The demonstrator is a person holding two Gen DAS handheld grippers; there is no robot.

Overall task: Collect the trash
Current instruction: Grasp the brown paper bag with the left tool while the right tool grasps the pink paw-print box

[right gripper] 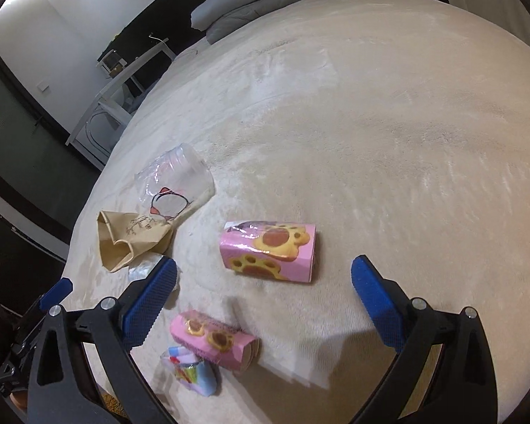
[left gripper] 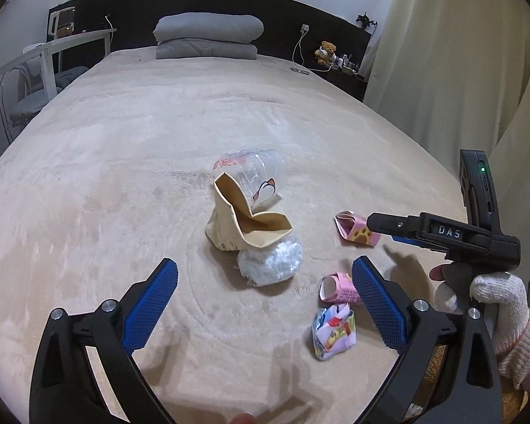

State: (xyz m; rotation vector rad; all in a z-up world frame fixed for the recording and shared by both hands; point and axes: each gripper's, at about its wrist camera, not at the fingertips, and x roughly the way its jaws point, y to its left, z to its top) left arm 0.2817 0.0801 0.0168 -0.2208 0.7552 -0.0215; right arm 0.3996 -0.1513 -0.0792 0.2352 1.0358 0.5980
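Note:
Trash lies on a beige bed blanket (left gripper: pixel 123 176). A crumpled brown paper bag (left gripper: pixel 245 224) leans on a clear plastic cup (left gripper: pixel 258 176) lying on its side, with a white wad in clear plastic (left gripper: pixel 270 263) in front. A pink paw-print carton (left gripper: pixel 357 233) (right gripper: pixel 268 251), a smaller pink carton (left gripper: pixel 337 288) (right gripper: pixel 215 337) and a colourful wrapper (left gripper: pixel 334 330) (right gripper: pixel 192 372) lie to the right. My left gripper (left gripper: pixel 265 300) is open and empty, just short of the white wad. My right gripper (right gripper: pixel 265 300) is open and empty, above the cartons.
A folded grey pillow (left gripper: pixel 208 35) lies at the dark headboard. A white chair and frame (left gripper: pixel 35 70) stand left of the bed. A teddy bear (left gripper: pixel 325 51) and small items sit on the right bedside shelf. A curtain (left gripper: pixel 441 53) hangs at right.

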